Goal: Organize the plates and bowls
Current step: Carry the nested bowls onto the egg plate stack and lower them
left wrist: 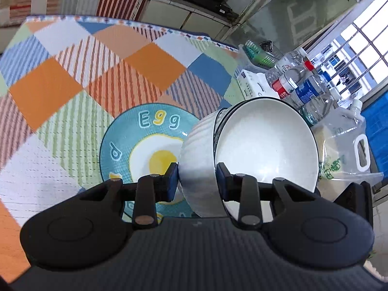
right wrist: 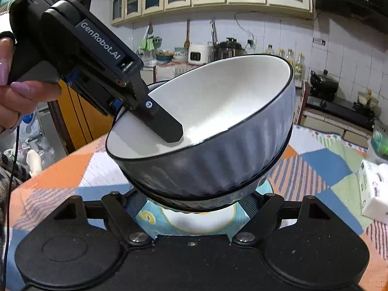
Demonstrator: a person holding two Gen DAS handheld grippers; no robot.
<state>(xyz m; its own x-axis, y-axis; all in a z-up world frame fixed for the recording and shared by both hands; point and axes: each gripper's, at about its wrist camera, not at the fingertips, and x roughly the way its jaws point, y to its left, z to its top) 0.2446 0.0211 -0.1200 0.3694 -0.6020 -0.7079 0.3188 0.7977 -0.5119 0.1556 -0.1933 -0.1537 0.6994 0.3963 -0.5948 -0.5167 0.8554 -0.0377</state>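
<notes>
My left gripper (left wrist: 197, 181) is shut on the wall of a stack of white ribbed bowls (left wrist: 264, 145) with black rims, one finger inside and one outside, holding it tilted above a teal egg-pattern plate (left wrist: 126, 140) on the checked tablecloth (left wrist: 72, 72). In the right wrist view the same bowls (right wrist: 218, 160) hang tilted above the plate (right wrist: 150, 215), with the left gripper's finger (right wrist: 162, 123) inside the top bowl. My right gripper (right wrist: 192, 206) is open, its fingers on either side beneath the bowls, not touching them.
Several water bottles (left wrist: 298, 82), a tissue box (left wrist: 254, 84), a green basket (left wrist: 259, 53) and a clear jug (left wrist: 346, 150) crowd the table's right side. The tissue box (right wrist: 373, 191) also shows at right. A kitchen counter with appliances (right wrist: 201, 53) stands behind.
</notes>
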